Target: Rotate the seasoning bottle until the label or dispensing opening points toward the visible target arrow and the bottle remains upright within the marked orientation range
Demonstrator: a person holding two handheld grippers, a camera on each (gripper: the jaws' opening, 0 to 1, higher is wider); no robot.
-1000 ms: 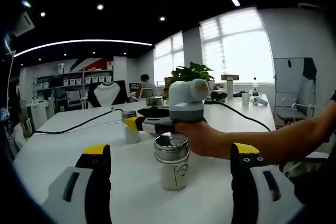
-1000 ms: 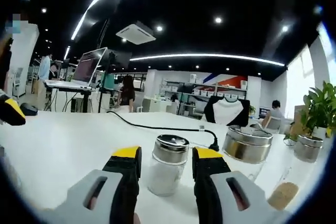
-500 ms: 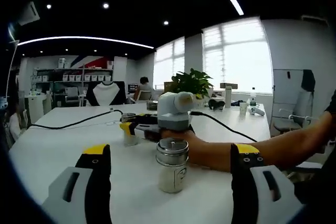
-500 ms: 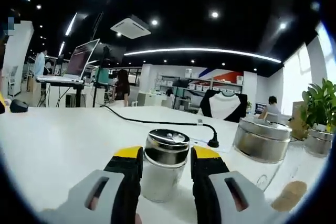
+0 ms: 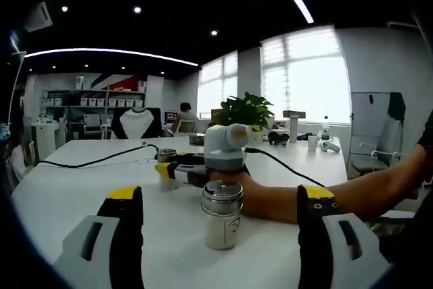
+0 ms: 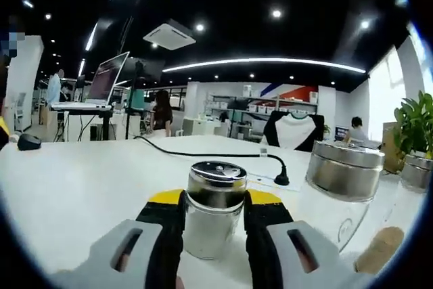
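A small glass seasoning bottle with a perforated steel cap (image 6: 214, 216) was seen standing upright on the white table (image 6: 74, 187), set between the yellow-tipped jaws of the right gripper (image 6: 215, 202). The jaws were pressed against its sides just below the cap, so the bottle was judged to be clasped low enough for a turn about its own axis without tipping. Pale, whitish contents could be made out through the glass, though the fill level could not be read. No target arrow or marked range could be found on the table.

Just beside it on the right, a larger glass jar with a broad steel lid (image 6: 340, 187) was standing, its contents not discernible.

In the left gripper view, another steel-capped glass shaker holding a pale powder (image 5: 221, 213) was standing near the middle of the table, ahead of the left gripper (image 5: 220, 216), whose jaws were spread wide and were touching nothing. Behind that shaker, the person's hand (image 5: 252, 193) was wrapped around the right gripper's handle.
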